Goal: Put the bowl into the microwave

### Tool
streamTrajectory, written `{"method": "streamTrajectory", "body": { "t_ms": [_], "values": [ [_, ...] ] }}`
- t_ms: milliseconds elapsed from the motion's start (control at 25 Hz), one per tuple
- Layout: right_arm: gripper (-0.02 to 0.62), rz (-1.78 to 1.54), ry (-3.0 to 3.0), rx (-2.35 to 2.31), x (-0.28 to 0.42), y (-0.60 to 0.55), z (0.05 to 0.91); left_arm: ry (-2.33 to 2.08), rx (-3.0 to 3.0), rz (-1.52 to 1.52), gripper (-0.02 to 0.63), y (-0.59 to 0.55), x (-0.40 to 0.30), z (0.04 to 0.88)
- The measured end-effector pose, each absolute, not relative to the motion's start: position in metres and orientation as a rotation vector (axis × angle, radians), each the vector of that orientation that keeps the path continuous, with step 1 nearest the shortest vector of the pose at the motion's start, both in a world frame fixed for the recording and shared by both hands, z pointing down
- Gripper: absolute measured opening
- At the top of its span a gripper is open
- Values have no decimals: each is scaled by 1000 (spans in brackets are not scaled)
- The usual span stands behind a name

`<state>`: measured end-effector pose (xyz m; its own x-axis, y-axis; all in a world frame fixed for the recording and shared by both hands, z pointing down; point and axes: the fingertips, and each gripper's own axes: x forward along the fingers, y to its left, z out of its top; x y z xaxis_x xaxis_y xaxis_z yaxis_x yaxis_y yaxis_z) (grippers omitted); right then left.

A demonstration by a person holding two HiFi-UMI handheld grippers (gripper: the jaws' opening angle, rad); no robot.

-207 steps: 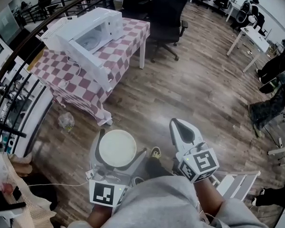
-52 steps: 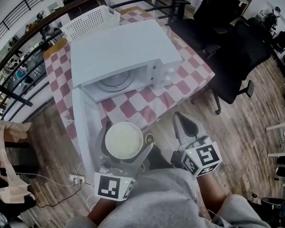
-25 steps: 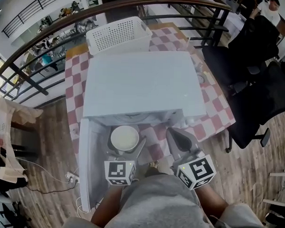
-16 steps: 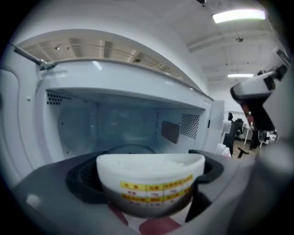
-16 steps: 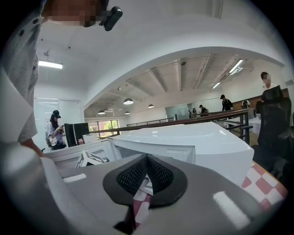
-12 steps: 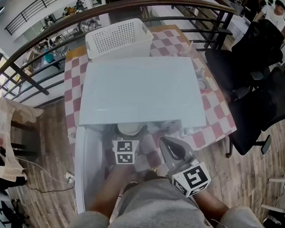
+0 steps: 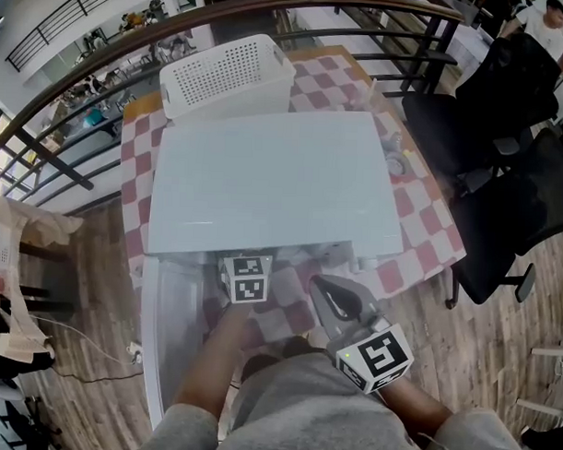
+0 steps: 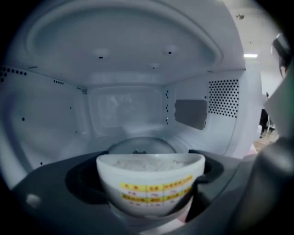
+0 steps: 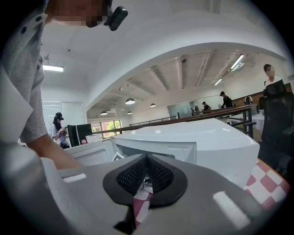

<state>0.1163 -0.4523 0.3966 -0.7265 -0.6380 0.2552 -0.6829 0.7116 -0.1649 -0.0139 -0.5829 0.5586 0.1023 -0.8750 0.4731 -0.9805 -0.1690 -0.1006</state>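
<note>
As the left claw (image 8: pixel 148 170) grips the filled bowl (image 8: pixel 151 188) by its sides inside the microwave (image 8: pixel 138 105), over the turntable (image 8: pixel 141 146), it likely handles as rigid, smooth and weighty; right claw (image 9: pixel 146 176) closed, empty.

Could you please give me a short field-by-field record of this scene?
bowl: white, holds rice, inside the microwave, near side of the turntable
left gripper: shut on the bowl, inside the cavity
right gripper: shut, empty, outside, in front of the microwave
door: open
table: checked, bears the microwave
basket: white, behind the microwave
</note>
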Motion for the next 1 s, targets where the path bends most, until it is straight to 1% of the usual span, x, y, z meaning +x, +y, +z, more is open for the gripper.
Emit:
{"method": "streamTrajectory", "body": {
  "t_ms": [560,1000],
  "values": [
    [-5,408,-2759,1063,118,-451,398,-1892,2126,724,541,-576,-18,557],
    [-5,411,-2786,1053,116,-448,396,-1815,2067,743,540,-566,-17,574]
  ]
}}
